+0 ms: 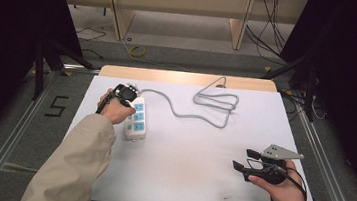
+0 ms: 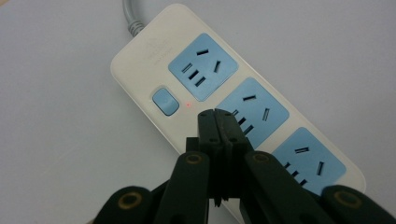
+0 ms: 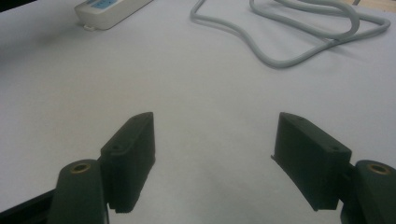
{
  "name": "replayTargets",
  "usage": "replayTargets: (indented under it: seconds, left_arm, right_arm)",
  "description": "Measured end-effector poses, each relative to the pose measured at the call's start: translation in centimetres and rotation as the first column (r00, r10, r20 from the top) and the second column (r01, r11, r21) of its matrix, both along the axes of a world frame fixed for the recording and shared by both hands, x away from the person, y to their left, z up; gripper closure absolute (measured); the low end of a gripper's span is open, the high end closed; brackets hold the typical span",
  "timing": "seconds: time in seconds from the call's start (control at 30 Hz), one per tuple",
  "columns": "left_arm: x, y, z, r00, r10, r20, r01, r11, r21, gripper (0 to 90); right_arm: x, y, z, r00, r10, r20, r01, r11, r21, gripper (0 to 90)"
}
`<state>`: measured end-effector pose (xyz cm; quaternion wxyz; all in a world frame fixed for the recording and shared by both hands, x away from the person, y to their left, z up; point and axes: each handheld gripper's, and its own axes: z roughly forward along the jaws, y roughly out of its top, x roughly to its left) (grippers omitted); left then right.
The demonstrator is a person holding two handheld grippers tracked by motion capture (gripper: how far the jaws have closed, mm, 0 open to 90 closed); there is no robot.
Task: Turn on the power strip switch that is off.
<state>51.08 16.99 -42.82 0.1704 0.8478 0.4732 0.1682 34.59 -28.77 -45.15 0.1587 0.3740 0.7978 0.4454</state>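
My left gripper (image 2: 218, 114), jaws pressed together and empty, hovers over the white three-socket power strip (image 2: 154, 60) at the frame's left-centre — its blue switch (image 2: 165, 101) just up-left — my right gripper (image 1: 246, 158) gapes idle.

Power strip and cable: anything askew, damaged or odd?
Nothing stands out. The power strip lies flat and intact on the table, its grey cable loosely looped behind. The shut left gripper sits beside the strip's blue switch.
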Motion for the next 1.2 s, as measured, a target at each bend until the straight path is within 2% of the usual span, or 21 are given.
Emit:
replayTargets:
  seconds: [0.07,0.1,0.23,0.43,0.67,0.9,0.97,1.03,1.13,1.2]
  left_arm:
    - [-0.1,0.1,0.2,0.9999,0.001,0.010,-0.001,1.0000,-0.005,89.3]
    - [-0.2,0.1,0.3,0.9999,0.000,0.013,0.000,1.0000,-0.009,83.8]
    - [-0.4,0.1,0.7,0.9994,-0.003,0.034,0.004,0.9997,-0.022,82.2]
    - [-0.9,0.0,1.4,0.9972,-0.015,0.074,0.019,0.9985,-0.052,75.2]
    - [-1.6,-0.5,1.8,0.9958,-0.034,0.085,0.042,0.9949,-0.092,67.7]
    - [-2.4,-1.3,2.4,0.9903,-0.047,0.131,0.063,0.9904,-0.123,57.3]
    - [-2.6,-1.4,2.6,0.9901,-0.058,0.128,0.076,0.9877,-0.137,53.6]
    - [-2.9,-1.7,2.6,0.9913,-0.074,0.109,0.090,0.9842,-0.152,51.9]
    - [-3.4,-2.0,2.7,0.9894,-0.085,0.118,0.102,0.9842,-0.144,47.7]
    - [-3.6,-2.2,2.8,0.9892,-0.086,0.119,0.104,0.9825,-0.155,45.1]
  right_arm:
    - [0.0,0.0,0.0,1.0000,-0.003,-0.001,0.003,1.000,0.003,29.6]
    - [0.0,0.0,0.0,1.0000,-0.001,0.000,0.001,1.000,0.000,29.6]
    - [0.0,0.0,0.1,1.0000,-0.002,-0.001,0.002,1.000,0.000,29.6]
    - [0.0,0.0,0.0,1.0000,-0.002,-0.001,0.002,1.000,0.000,29.6]
    - [0.0,0.0,0.1,1.0000,-0.003,0.001,0.003,1.000,-0.003,29.5]
    - [0.0,0.0,0.1,1.0000,-0.002,0.001,0.002,1.000,-0.002,29.5]
    - [0.0,0.0,0.1,1.0000,-0.002,0.001,0.002,1.000,-0.002,29.5]
    - [0.0,0.0,0.1,1.0000,-0.003,0.000,0.003,1.000,-0.001,29.5]
    - [0.0,0.0,0.1,1.0000,0.000,0.000,0.000,1.000,-0.003,29.5]
    - [0.0,0.0,0.1,1.0000,0.000,0.000,0.000,1.000,-0.003,29.5]
